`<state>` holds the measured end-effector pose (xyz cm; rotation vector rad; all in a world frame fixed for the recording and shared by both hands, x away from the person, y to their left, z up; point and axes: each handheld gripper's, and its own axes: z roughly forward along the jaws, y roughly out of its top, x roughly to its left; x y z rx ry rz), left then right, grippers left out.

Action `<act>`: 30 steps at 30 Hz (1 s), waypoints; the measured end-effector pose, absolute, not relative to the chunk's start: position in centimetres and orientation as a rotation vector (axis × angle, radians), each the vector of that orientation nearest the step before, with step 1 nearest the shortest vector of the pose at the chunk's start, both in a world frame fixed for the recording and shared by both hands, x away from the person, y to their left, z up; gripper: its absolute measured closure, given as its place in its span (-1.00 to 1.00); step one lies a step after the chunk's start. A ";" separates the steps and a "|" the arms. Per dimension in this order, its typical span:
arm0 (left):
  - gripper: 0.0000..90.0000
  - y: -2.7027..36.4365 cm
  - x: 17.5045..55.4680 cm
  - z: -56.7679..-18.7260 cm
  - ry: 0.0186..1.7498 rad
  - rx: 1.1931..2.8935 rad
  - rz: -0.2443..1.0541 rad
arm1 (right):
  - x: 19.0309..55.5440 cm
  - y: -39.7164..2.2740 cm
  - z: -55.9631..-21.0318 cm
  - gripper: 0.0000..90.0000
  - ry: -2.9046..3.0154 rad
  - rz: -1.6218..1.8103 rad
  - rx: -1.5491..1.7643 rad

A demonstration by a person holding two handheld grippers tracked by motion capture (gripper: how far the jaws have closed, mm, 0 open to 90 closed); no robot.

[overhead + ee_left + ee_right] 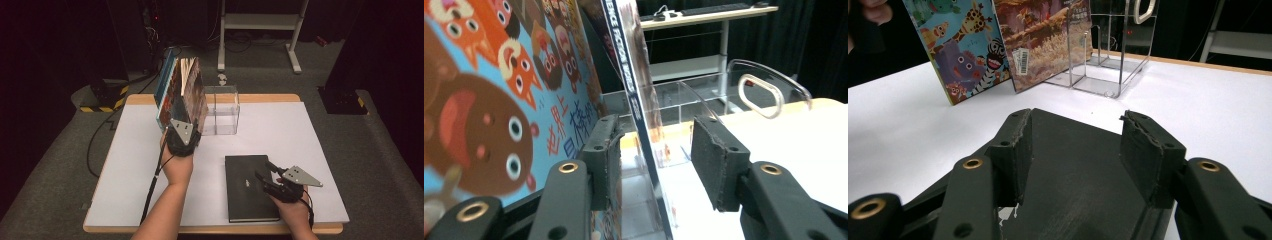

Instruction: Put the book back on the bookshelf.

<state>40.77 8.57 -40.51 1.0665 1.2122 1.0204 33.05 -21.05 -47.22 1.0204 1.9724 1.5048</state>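
Several picture books [181, 87] stand tilted against a clear acrylic holder [222, 112] at the back of the white table [300, 130]. My left gripper [183, 122] reaches into them from the near side. In the left gripper view its jaws [656, 150] are open. A thin blue-spined magazine [634, 75] passes between the pads without touching either, and a cartoon-animal book [489, 100] stands outside the left pad. A black book [247, 195] lies flat near the front edge. My right gripper [265, 171] rests over its right part, open [1075, 145], with the black cover [1073, 175] beneath the jaws.
The holder's oval handle [760, 95] rises at the right in the left gripper view. A white stand [260, 22] and dark equipment sit on the floor behind the table. A cable [97, 140] runs down the left side. Bare tabletop lies left and right of the books.
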 end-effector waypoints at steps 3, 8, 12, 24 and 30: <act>0.18 8.6 39.7 -41.0 1.200 1.077 0.990 | 33.1 -21.1 -47.2 0.03 1.973 1.502 1.019; 0.16 8.9 37.9 -42.3 1.177 1.138 0.928 | 33.1 -21.0 -47.3 0.03 1.979 1.494 1.014; 0.12 9.0 36.6 -43.6 1.121 1.216 0.838 | 33.1 -21.0 -47.3 0.03 1.983 1.487 1.012; -0.07 8.1 32.7 -47.6 1.077 1.330 0.576 | 33.3 -21.3 -47.7 0.01 2.009 1.431 1.030; -0.23 7.5 31.9 -48.7 1.059 1.350 0.508 | 33.9 -21.2 -47.4 -0.01 2.042 1.408 1.057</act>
